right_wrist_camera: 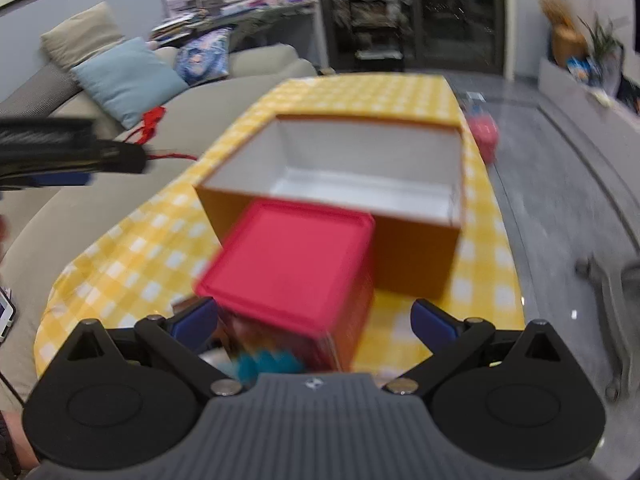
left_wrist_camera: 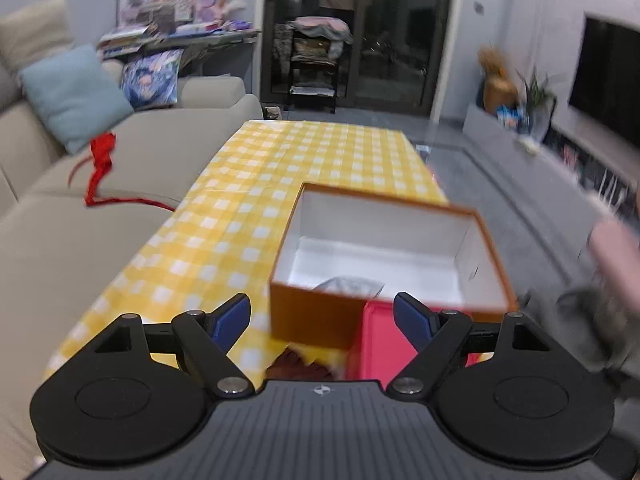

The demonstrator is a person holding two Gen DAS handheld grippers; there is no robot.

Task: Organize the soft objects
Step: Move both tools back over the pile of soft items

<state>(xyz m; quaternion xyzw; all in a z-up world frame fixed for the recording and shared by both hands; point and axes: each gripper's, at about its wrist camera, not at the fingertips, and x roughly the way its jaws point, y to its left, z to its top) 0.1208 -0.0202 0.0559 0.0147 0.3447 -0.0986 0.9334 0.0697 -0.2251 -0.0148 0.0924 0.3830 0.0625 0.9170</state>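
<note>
Left gripper (left_wrist_camera: 322,314) jaws wide, empty | right gripper (right_wrist_camera: 314,322) jaws wide around red tin (right_wrist_camera: 288,280) | we should centre before closing, box (right_wrist_camera: 416,256) near.

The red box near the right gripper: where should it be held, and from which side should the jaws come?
Probably across the two side walls of the red box, coming from its near end with the right gripper. Its jaws are already open on either side of the box, which looks tilted. The flat lid offers no edge to pinch, and the orange box blocks the far side.
</note>
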